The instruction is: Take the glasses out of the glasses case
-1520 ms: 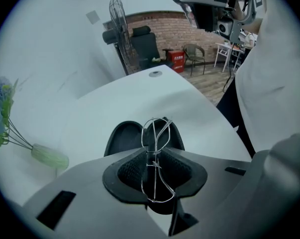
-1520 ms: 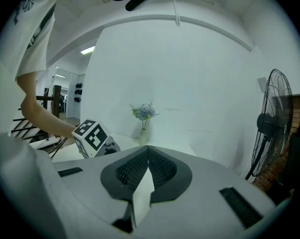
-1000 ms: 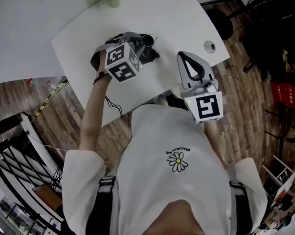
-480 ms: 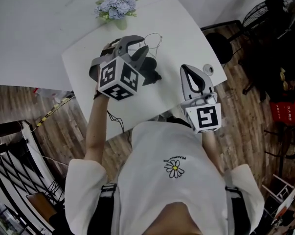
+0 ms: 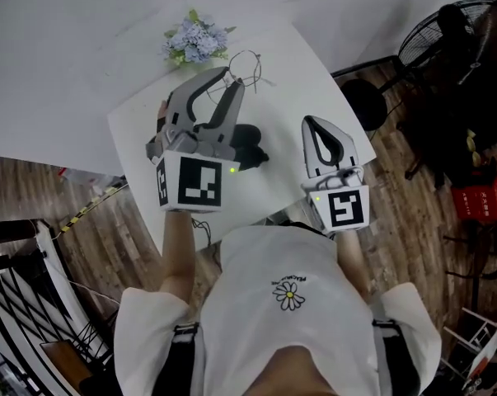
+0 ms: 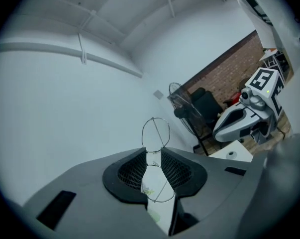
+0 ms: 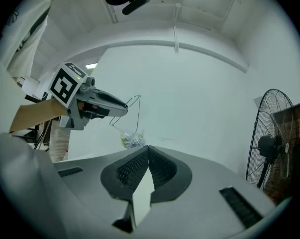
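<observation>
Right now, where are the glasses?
The glasses are pinched in the left hand-held gripper, upper centre of the head view, right of the flowers and beyond the dark case.

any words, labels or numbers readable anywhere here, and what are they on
No text can be read clearly.
Arched print above the daisy on the white shirt: too small to read.
Left marker cube: black and white square pattern, no letters.
Right marker cube: the same kind of pattern, no letters.
Red box on the floor: any marks are too blurred to read.

Case (image 5: 250, 141), it seems, on the table (image 5: 306, 81) — flowers (image 5: 197, 41) behind, glasses (image 5: 245, 63) above.
</observation>
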A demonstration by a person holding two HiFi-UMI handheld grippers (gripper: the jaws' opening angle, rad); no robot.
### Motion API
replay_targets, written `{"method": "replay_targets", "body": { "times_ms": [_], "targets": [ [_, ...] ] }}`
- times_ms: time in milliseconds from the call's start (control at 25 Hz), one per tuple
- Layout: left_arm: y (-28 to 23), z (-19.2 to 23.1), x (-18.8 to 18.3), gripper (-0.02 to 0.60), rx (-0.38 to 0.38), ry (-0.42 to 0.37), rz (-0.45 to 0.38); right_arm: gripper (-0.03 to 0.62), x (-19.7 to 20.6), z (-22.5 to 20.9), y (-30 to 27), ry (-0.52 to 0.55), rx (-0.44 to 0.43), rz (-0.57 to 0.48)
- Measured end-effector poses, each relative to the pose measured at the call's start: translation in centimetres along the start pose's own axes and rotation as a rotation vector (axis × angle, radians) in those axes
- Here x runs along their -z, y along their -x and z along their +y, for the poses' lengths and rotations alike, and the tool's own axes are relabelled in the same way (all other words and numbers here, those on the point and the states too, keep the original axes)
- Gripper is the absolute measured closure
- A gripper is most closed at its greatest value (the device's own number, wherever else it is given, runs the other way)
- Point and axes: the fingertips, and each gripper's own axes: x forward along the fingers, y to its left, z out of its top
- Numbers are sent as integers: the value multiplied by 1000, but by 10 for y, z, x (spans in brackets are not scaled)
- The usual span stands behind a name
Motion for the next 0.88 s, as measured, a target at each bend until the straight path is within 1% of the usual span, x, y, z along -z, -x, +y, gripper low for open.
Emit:
{"method": "replay_targets", "body": {
  "times_ms": [120,200,240,320,360,400,680,760,880],
  "targets": [
    [10,13,-14,479,-81,-2,-58,585,-8,-3,-6,5,4,-23],
    [18,20,-19,479,-139,34,-102,585,-16,-5,-11,8,11,-46],
    [22,23,-20,479,-168,82,-126,585,-20,-6,-13,6,16,-59],
    [31,29,-20,479,-236,244,-191,585,-28,-8,-17,0,27,-86],
    [35,31,-20,479,-267,310,-221,585,-31,-9,-18,-3,31,-98],
    [39,33,-21,479,-289,341,-240,585,-35,-10,-19,-4,36,-108],
    [66,35,-24,479,-407,357,-328,585,-45,-13,-19,-23,49,-148],
    [70,33,-21,479,-417,363,-348,585,-45,-12,-17,-28,41,-151],
    [74,31,-9,479,-436,380,-388,585,-39,-12,-15,-35,34,-124]
  ]
}}
